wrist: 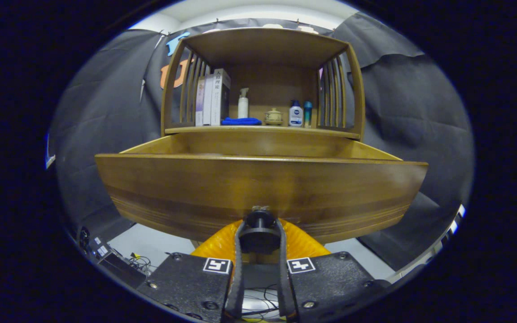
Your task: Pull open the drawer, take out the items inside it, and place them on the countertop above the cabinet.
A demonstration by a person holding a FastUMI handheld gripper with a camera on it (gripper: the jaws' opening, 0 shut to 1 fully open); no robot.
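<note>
Gripper: fingers closed on the drawer's knob, one pressing each side of it.
Drawer: pulled out of the cabinet, its wooden front panel just beyond the fingers; the knob sits low at the middle of that panel.
Drawer inside: the camera looks from below the rim, so I cannot tell what lies in it.
Countertop: the wooden shelf above the drawer, under a roofed frame with slatted sides.
Books: standing upright at the left of the countertop.
Blue cloth: lying beside the books.
Spray bottle: behind the cloth, upright.
Small pot: near the middle, lidded.
Two bottles: to the right of the pot, side by side, close to the right slats.
Below the drawer: a ribbed yellow thing behind the fingers, possibly a stool; too hidden to be sure.
</note>
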